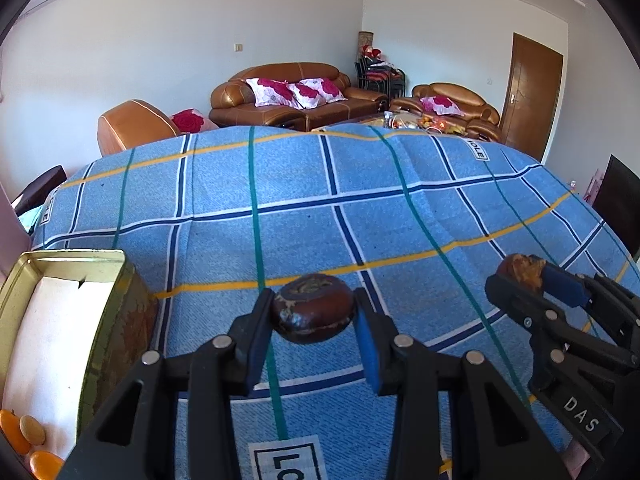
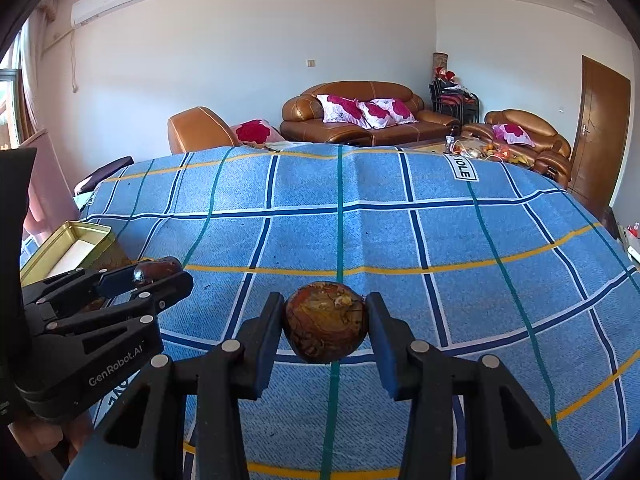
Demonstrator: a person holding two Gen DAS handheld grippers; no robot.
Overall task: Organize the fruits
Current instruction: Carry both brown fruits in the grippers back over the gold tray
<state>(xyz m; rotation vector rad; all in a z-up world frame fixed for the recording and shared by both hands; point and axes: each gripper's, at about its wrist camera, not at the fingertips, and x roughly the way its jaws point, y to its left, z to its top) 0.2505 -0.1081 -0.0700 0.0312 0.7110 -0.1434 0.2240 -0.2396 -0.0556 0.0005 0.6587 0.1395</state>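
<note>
My left gripper (image 1: pixel 314 314) is shut on a dark brown round fruit (image 1: pixel 313 307), held above the blue checked cloth (image 1: pixel 360 216). My right gripper (image 2: pixel 326 320) is shut on a brown, orange-mottled round fruit (image 2: pixel 326 322). In the left wrist view the right gripper (image 1: pixel 520 274) shows at the right with its fruit (image 1: pixel 520 270). In the right wrist view the left gripper (image 2: pixel 158 274) shows at the left with its fruit (image 2: pixel 158 268). A gold metal tin (image 1: pixel 100 320) lies at the left with small orange fruits (image 1: pixel 28 436) in its near end.
The tin also shows in the right wrist view (image 2: pixel 68 246), to the left of the left gripper. The cloth (image 2: pixel 400 232) covers the whole table. Brown leather sofas (image 1: pixel 288 96) and a door (image 1: pixel 530 92) stand far behind.
</note>
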